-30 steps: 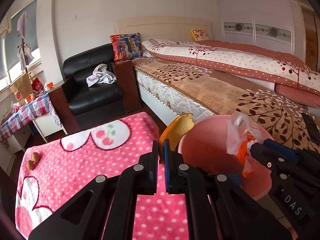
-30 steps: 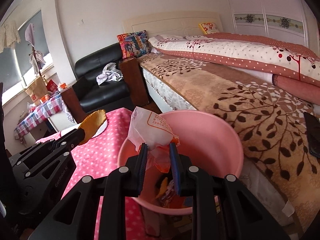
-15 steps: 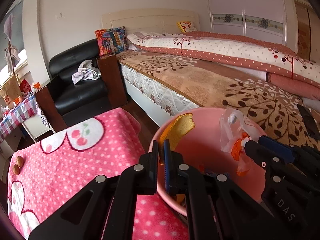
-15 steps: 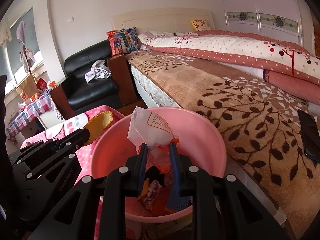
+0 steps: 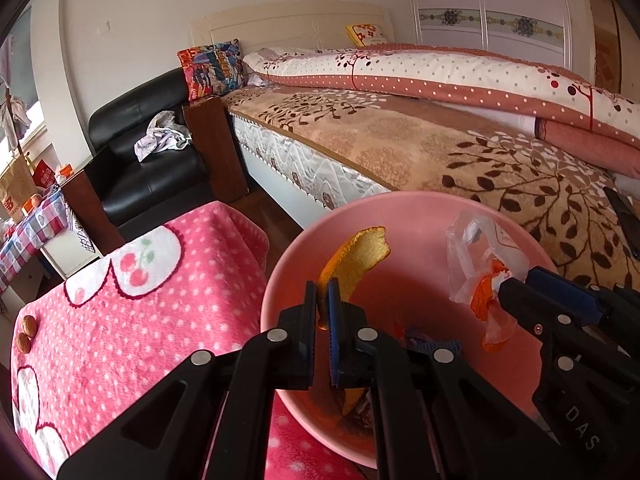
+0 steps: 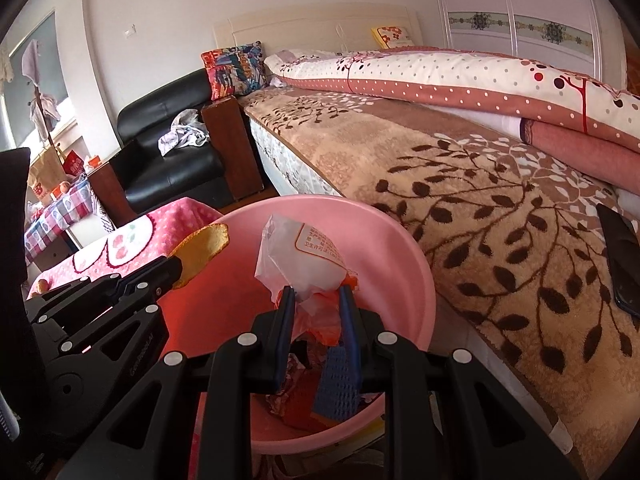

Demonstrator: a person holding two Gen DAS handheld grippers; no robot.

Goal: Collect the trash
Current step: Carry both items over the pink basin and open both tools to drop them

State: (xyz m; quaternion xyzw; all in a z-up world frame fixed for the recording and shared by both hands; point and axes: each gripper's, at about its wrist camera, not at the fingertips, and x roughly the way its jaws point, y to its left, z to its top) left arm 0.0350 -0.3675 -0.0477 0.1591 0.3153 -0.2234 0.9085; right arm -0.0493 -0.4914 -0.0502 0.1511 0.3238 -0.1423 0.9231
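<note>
Pink round plastic basin stands between a pink dotted fleece blanket and a bed with a brown leaf-patterned cover. Over it, the left gripper pinches a curved orange peel; just beside, the right gripper clamps a crumpled clear plastic wrapper. Wrappers already lie in the basin's bottom.

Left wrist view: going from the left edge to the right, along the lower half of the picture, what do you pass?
Two nuts → pink dotted blanket → orange peel → clear plastic wrapper → dark phone on the bed.
</note>
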